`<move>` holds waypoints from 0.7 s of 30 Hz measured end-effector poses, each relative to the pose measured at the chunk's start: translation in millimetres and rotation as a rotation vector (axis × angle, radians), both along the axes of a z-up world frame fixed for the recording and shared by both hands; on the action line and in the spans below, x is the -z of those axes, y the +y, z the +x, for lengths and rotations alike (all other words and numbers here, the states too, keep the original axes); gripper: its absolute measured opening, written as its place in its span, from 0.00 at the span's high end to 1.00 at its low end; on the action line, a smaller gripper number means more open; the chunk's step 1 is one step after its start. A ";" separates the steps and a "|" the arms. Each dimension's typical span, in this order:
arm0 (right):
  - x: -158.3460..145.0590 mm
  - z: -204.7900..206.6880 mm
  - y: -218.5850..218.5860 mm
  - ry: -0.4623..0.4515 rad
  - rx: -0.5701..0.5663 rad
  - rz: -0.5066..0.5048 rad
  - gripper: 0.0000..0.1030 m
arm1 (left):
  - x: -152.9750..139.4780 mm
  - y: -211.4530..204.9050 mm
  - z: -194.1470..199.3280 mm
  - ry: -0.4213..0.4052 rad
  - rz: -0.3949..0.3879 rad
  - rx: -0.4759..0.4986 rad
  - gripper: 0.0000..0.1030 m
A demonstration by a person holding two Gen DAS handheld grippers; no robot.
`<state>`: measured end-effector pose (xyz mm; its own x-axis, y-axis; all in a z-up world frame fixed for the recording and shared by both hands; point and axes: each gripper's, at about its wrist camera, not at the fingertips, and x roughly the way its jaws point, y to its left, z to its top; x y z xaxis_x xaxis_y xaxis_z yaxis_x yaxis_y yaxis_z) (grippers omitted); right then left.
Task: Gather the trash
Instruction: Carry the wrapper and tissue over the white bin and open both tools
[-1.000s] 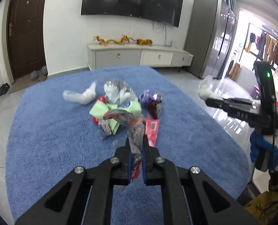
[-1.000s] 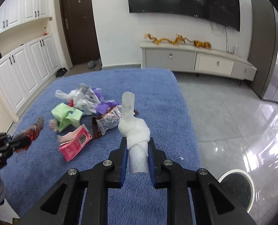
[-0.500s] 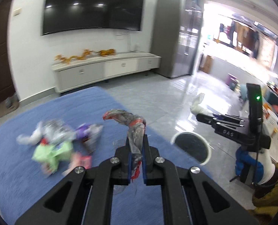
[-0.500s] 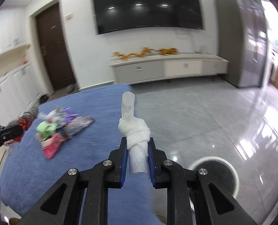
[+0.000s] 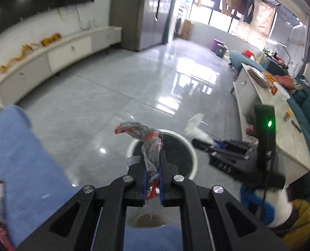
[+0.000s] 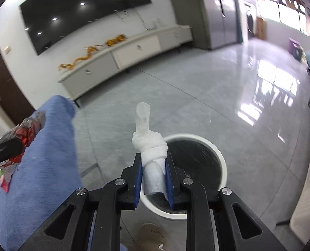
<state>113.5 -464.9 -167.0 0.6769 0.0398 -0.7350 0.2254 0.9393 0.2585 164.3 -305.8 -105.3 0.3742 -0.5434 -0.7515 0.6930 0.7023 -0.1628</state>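
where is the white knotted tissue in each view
Left wrist view: the white knotted tissue is at centre right, blurred, sticking out of the right claw beside the bin rim.
Right wrist view: the tissue is at centre, upright, clamped in the right claw.
Shared landmark: the round white-rimmed bin on the grey floor, just behind the tissue in both.
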 end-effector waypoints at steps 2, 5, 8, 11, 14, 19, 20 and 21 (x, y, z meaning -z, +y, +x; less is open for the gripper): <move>9.6 4.1 -9.4 0.019 0.015 0.011 0.81 | 13.0 -20.0 12.6 0.037 -0.008 0.013 0.91; 24.9 11.3 -20.1 0.050 0.031 0.025 0.80 | 30.4 -44.9 28.4 0.086 -0.014 0.023 0.91; 35.6 17.3 -28.9 0.068 0.050 0.033 0.65 | 44.6 -61.6 43.4 0.150 -0.029 0.029 0.91; 39.7 18.0 -30.7 0.074 0.069 0.032 0.56 | 55.3 -72.5 53.3 0.184 -0.030 0.026 0.91; 41.6 16.7 -35.1 0.079 0.086 0.032 0.53 | 59.9 -74.4 56.7 0.204 -0.029 0.024 0.91; 36.7 9.3 -38.7 0.074 0.119 0.032 0.53 | 65.5 -81.7 60.5 0.233 -0.039 0.018 0.75; 35.3 8.9 -39.8 0.073 0.125 0.030 0.53 | 66.4 -80.7 59.9 0.240 -0.044 0.012 0.63; 32.8 5.6 -41.1 0.069 0.135 0.026 0.53 | 66.3 -80.9 61.2 0.236 -0.052 -0.002 0.46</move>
